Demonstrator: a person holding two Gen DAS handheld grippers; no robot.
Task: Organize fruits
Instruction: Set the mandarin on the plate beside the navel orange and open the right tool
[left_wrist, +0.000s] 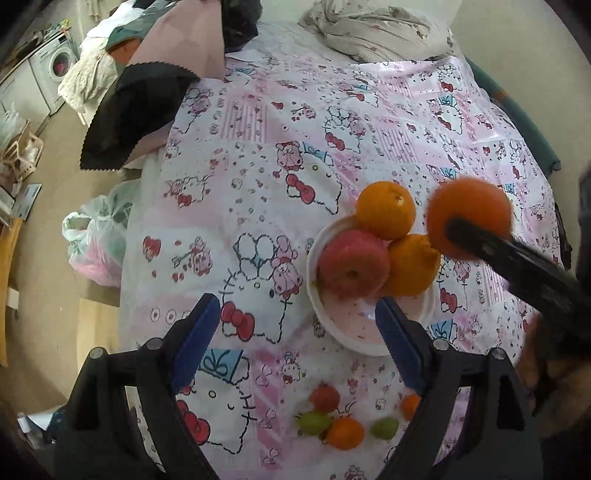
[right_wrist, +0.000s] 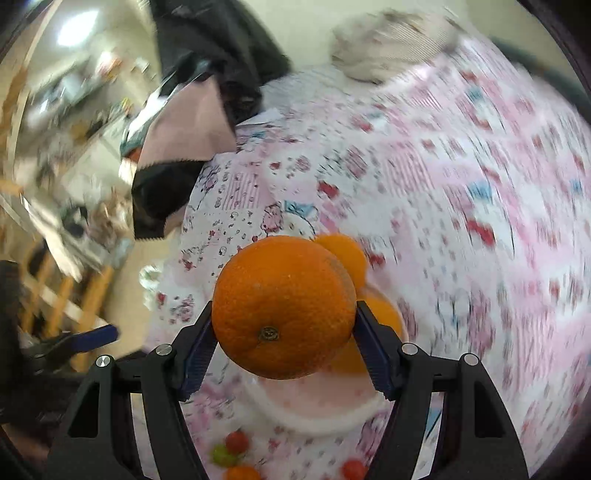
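1. Held orange (right_wrist: 282, 308): clamped between the two blue pads of the right gripper (right_wrist: 284, 332), stem scar facing the camera. It is carried in the air just above and to the right of the white bowl (left_wrist: 369, 341), as the left wrist view shows. The fruit is round, so it has no long axis to align.
2. Bowl contents: a red apple (left_wrist: 352, 266) and two oranges (left_wrist: 386, 210), piled toward the bowl's far side; the near part of the bowl is bare, which looks like the open landing place.
3. Right jaws: closed on the orange across its widest part, a pad on each flank.
4. Left gripper (left_wrist: 295, 328): jaws wide apart, holding nothing; its right pad overlaps the bowl's near rim in view (contact cannot be told).
5. Small fruits (left_wrist: 341, 424), red, green and orange, lie loose on the patterned desk (left_wrist: 258, 147), nearer the person than the bowl, below the left jaws.
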